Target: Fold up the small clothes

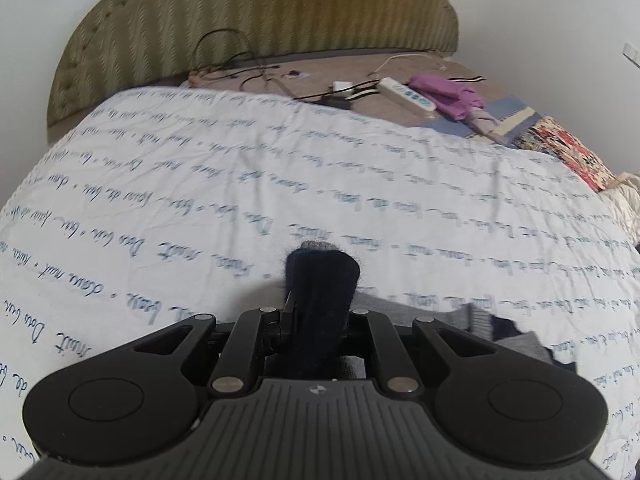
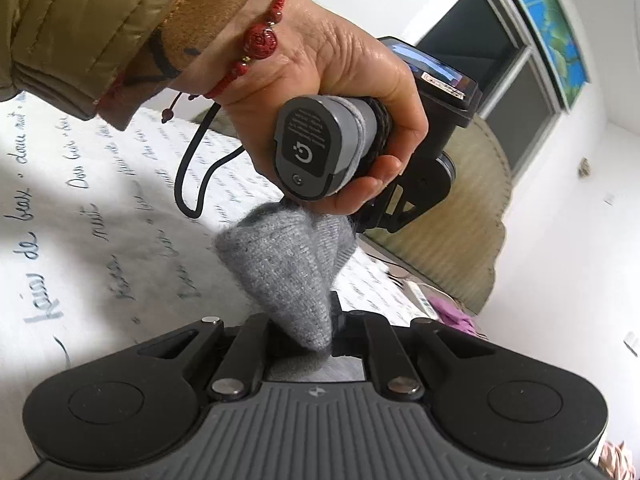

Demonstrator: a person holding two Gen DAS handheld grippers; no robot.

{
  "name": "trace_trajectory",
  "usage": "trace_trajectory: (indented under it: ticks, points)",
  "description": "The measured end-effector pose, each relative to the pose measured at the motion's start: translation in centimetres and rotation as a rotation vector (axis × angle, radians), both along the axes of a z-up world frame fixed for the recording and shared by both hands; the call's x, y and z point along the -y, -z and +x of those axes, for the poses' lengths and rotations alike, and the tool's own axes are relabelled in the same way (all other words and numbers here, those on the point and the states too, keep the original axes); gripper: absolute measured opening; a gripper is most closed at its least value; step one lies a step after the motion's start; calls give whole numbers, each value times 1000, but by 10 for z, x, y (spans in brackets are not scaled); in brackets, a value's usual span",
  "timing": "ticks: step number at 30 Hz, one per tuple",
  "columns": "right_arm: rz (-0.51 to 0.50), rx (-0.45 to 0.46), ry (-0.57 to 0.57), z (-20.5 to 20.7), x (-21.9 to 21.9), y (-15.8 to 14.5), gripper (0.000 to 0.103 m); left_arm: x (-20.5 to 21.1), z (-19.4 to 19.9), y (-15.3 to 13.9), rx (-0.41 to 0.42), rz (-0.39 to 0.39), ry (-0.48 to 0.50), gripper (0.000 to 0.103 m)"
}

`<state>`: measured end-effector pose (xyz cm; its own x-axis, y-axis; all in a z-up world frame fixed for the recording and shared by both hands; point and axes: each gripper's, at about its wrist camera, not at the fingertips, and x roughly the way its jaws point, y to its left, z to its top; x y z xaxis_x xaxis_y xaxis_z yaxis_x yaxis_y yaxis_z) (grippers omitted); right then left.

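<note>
In the left wrist view my left gripper (image 1: 320, 292) is shut on a dark navy knit piece with a grey tip (image 1: 322, 280), held above the white bedspread with blue script (image 1: 240, 184). More grey and dark knit (image 1: 496, 330) hangs or lies just right of the gripper. In the right wrist view my right gripper (image 2: 316, 332) is shut on grey knit fabric (image 2: 288, 272), which stretches up to the left hand-held gripper (image 2: 320, 148) held by a hand. The fingers of both grippers are hidden by the cloth.
A green padded headboard (image 1: 260, 16) stands at the back. A white power strip (image 1: 406, 92), black cables (image 1: 256, 68), a purple garment (image 1: 452, 94) and a floral cloth (image 1: 568, 148) lie at the bed's far right. A window (image 2: 516, 92) is on the wall.
</note>
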<state>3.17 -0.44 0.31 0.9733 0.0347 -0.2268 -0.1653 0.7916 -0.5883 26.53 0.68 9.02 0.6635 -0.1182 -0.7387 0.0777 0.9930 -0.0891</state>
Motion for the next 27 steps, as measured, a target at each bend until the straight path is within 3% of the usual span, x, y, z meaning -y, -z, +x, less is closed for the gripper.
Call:
trace_trajectory:
  ticks: [13, 27]
  points:
    - [76, 0, 122, -28, 70, -1, 8, 112, -26, 0, 28, 47, 88, 14]
    - [246, -76, 236, -37, 139, 9, 8, 209, -40, 43, -19, 104, 194, 14]
